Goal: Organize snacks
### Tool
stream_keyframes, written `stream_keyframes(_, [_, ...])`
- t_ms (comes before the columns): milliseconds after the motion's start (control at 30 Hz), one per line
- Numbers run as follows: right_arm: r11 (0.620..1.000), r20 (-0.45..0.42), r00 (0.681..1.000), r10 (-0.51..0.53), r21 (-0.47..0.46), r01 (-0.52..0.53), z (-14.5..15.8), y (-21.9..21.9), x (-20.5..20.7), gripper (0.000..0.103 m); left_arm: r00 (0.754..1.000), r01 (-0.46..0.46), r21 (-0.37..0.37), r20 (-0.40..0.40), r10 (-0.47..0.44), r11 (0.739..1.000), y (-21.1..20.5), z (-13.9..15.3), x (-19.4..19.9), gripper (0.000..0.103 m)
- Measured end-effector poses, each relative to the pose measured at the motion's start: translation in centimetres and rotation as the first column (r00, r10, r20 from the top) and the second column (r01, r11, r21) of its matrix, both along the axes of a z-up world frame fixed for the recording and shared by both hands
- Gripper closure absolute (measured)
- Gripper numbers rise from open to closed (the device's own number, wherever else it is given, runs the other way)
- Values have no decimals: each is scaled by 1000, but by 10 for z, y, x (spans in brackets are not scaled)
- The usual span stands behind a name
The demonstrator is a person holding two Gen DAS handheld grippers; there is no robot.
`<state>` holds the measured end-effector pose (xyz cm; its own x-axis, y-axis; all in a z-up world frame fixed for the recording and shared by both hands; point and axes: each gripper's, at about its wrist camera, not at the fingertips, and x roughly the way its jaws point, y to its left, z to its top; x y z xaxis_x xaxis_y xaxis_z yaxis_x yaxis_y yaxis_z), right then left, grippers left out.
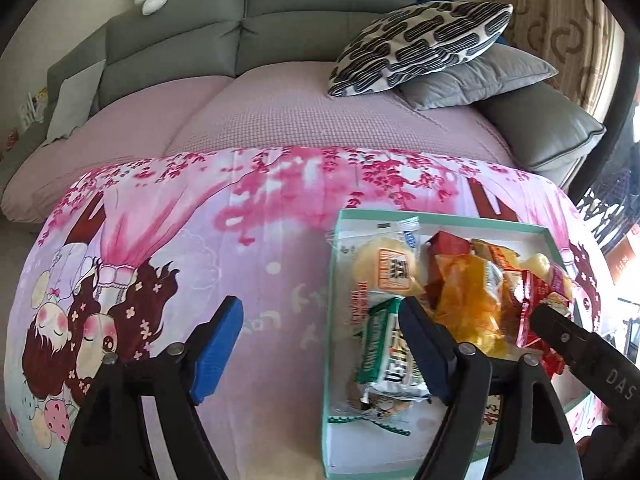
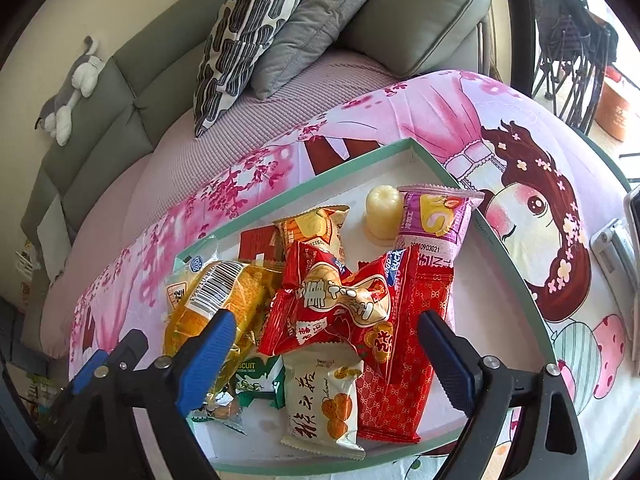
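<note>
Open cloth-covered counter (image 1: pixel 240 280) lies left of the box (image 2: pixel 424 156), giving unobstructed approach. Inside the box, packets crowd the left and middle: yellow packet (image 2: pixel 216 300), red packet (image 2: pixel 340 300), white packet (image 2: pixel 324 404). Bare floor remains at the far corner near the jelly cup (image 2: pixel 382 210). A grey object (image 2: pixel 616 248), possibly a device, borders the counter's right edge.
</note>
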<state>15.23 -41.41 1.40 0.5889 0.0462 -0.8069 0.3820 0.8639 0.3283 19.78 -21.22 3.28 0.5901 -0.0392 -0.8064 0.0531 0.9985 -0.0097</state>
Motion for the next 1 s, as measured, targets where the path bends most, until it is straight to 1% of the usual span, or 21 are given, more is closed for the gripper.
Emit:
stream_keyframes(67, [999,7,1000,11,-35,-11,2,5,2,2,1000,-17,20,-11,17,1000,6,-5,3,20])
stream_keyframes(200, [997,18,999,33,-72,-31,4,12,4,2,999,-48,49,-13,49,998,14,-10,6,20])
stream_keyframes(233, [996,20,999,36,-84,-34,4,14,5,2,998,-55,52,-13,56,997,16,-10,7,16])
stream_keyframes(267, [995,22,999,39,-96,-37,5,16,5,2,998,-62,55,-14,63,997,17,-11,8,10])
stream_keyframes(300, [994,24,999,43,-106,-40,5,17,5,2,998,-64,57,-14,65,996,18,-12,8,9])
stream_keyframes(400, [991,54,997,52,-126,-45,8,21,3,0,998,-62,54,-22,64,997,20,-14,8,9])
stream_keyframes(467, [988,59,997,57,-147,-48,11,24,3,0,998,-55,48,-31,57,997,21,-15,6,9])
stream_keyframes(567, [987,58,996,69,-152,-59,12,28,2,0,998,-51,65,-29,52,997,22,-15,3,9])
stream_keyframes(667, [982,55,995,87,-173,-76,13,36,0,0,998,-62,77,-15,63,995,25,-10,-2,9])
stream_keyframes(733, [978,54,993,101,-189,-89,15,40,-1,0,996,-85,86,-7,86,993,29,-7,-5,9])
stream_keyframes(833, [973,53,992,113,-209,-100,18,46,-4,0,995,-104,87,15,103,991,34,0,-11,9])
stream_keyframes(1000, [969,48,992,117,-222,-104,21,51,-7,0,995,-99,78,40,96,992,37,10,-19,9])
